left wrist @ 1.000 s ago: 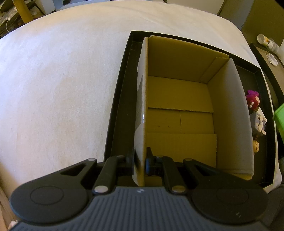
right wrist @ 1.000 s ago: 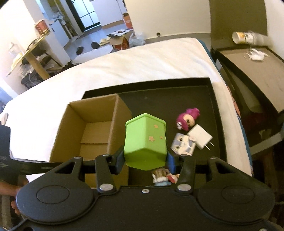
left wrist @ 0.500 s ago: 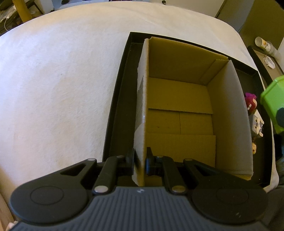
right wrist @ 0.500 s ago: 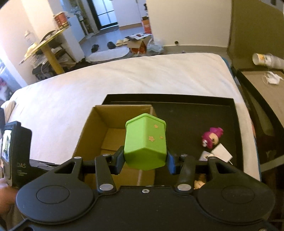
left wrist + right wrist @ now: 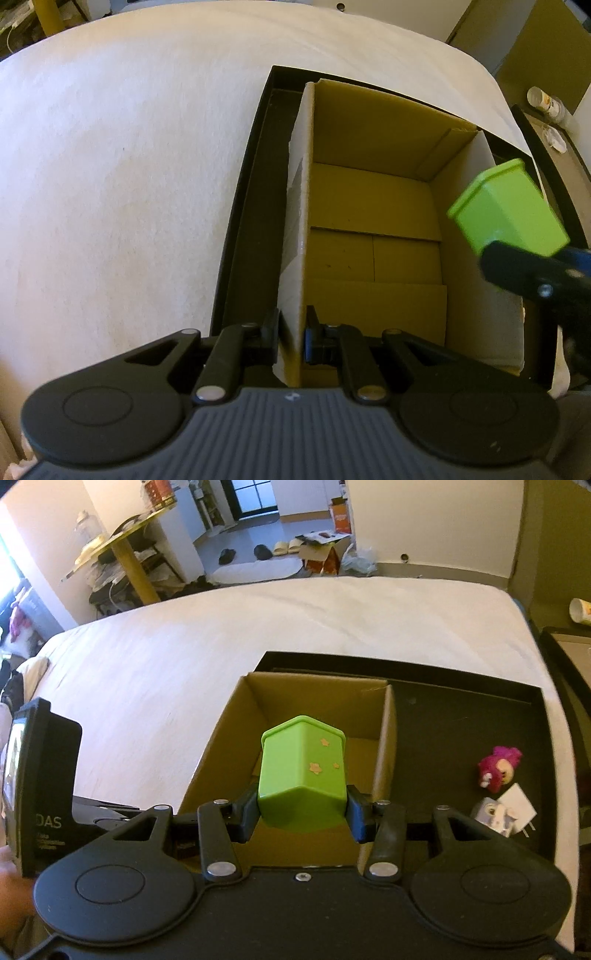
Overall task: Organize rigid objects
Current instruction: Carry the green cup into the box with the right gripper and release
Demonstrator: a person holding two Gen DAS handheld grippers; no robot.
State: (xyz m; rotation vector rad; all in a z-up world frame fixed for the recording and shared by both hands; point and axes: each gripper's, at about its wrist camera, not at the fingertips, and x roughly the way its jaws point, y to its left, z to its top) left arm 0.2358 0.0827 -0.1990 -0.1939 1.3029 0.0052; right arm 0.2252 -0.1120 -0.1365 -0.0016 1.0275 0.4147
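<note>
1. A white bed [image 5: 207, 657] fills the room's middle, and on it lies a black tray [image 5: 480, 716] that carries everything I am working with. Beyond the far edge of the bed I see a floor with slippers and a yellow table.

2. Nearest to me, my left gripper [image 5: 291, 334] pinches the near left wall of the cardboard box [image 5: 369, 229], one finger outside and one inside, holding it steady on the tray.

3. My right gripper [image 5: 303, 812] clamps the green box [image 5: 301, 775] by its lower sides. It stands upright between my fingers, its long axis pointing away from the fingertips, with small stars on one face.

4. The relation that matters: from the right wrist view the green box hangs above the open cardboard box, toward its near right part. From the left wrist view it sits over the box's right wall, so I judge it may be only partly inside the opening.

5. I judge the next move needs a small shift left, then a descent, so the green box clears that right wall.

6. Farther right on the tray lie a pink figure [image 5: 498, 766], a small pale toy [image 5: 491, 812] and a white charger [image 5: 519, 805], well apart from the cardboard box.
</note>
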